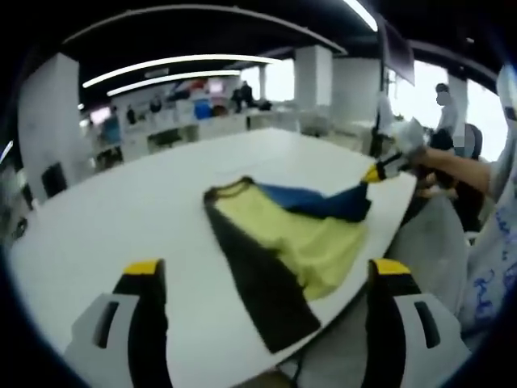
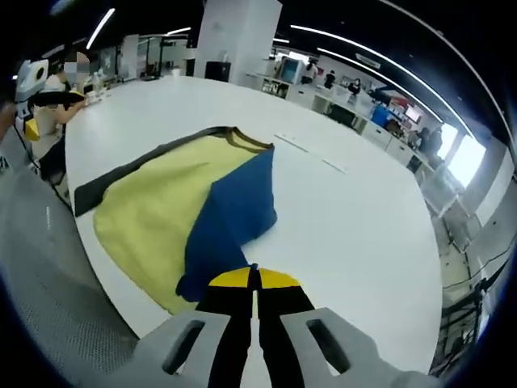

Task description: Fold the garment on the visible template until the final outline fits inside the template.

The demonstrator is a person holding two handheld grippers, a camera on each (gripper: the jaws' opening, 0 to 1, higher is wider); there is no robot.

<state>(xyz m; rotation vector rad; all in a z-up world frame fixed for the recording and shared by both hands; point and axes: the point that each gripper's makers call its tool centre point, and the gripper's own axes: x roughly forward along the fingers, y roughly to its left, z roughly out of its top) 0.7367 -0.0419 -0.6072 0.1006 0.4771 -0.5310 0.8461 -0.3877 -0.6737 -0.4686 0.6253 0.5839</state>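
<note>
1 yellow, blue and black garment [image 2: 174, 214], blue flap seemingly pinched by closed right fingers [image 2: 234, 279]; left gripper [image 1: 266, 275] gapes empty.

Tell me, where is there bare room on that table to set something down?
The white table is bare beyond the garment, toward the far desks, and on the left gripper's side too. It is crowded at the near edge, where the garment lies and the right gripper pinches its blue part.
</note>
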